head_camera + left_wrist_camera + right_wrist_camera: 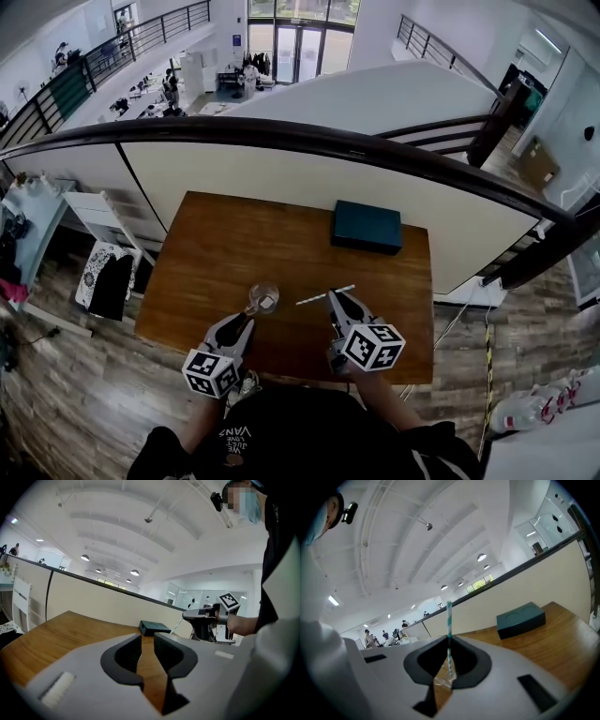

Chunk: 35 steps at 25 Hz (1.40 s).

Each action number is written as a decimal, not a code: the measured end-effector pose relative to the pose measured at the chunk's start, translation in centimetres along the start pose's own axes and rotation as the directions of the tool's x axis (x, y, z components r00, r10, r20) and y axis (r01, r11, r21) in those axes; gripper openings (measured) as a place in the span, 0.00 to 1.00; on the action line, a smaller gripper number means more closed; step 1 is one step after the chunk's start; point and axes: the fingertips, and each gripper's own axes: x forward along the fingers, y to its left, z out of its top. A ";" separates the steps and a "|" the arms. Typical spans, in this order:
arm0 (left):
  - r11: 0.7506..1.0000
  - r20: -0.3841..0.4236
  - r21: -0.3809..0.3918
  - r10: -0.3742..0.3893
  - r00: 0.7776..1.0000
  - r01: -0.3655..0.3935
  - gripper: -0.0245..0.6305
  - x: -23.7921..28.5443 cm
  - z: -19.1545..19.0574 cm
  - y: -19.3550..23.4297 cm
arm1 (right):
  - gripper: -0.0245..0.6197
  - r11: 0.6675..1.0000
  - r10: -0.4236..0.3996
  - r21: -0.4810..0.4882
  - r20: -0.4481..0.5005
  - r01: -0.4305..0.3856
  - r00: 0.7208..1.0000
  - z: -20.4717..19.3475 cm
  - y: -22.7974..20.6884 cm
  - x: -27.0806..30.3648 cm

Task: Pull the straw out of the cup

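Observation:
A clear glass cup (263,298) stands on the wooden table (225,244) near its front edge. My left gripper (247,321) sits just in front of and left of the cup. Its jaws stand a little apart with nothing between them in the left gripper view (147,654), where the cup is out of sight. My right gripper (335,299) is to the right of the cup, shut on a white and teal striped straw (323,295). The straw is outside the cup and points left. In the right gripper view the straw (449,620) rises straight up between the jaws (449,662).
A dark teal box (367,226) lies at the table's far right (520,619). A cream partition with a dark rail (309,141) runs behind the table. A white chair (98,220) and a cloth-covered stand (111,279) are to the table's left.

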 end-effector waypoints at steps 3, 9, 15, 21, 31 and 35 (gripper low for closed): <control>1.000 0.015 -0.005 0.009 1.000 -0.009 0.14 0.1 -0.3 -0.9 | 0.09 1.000 0.005 -0.008 -0.012 -0.005 1.000 -0.2 -0.6 -0.7; 0.999 0.034 -0.012 0.034 0.999 -0.034 0.10 0.3 -1.0 -2.8 | 0.09 0.999 0.020 -0.028 -0.033 -0.021 0.999 -0.3 -1.7 -2.4; 0.999 0.037 -0.019 0.051 0.998 -0.050 0.08 0.5 -1.9 -4.6 | 0.09 0.999 0.028 -0.033 -0.058 -0.029 0.998 -1.0 -2.9 -3.8; 0.998 0.029 -0.024 0.066 0.997 -0.065 0.06 0.2 -2.5 -5.6 | 0.09 0.999 0.033 -0.031 -0.080 -0.036 0.996 -1.8 -3.4 -4.8; 0.996 0.025 -0.037 0.082 0.996 -0.081 0.06 0.4 -3.5 -6.9 | 0.09 0.999 0.001 -0.041 -0.139 -0.007 0.990 -4.1 -5.6 -6.2; 0.996 0.020 -0.040 0.081 0.997 -0.080 0.06 0.4 -3.9 -7.0 | 0.09 0.999 -0.016 -0.047 -0.161 0.008 0.987 -5.1 -6.2 -6.3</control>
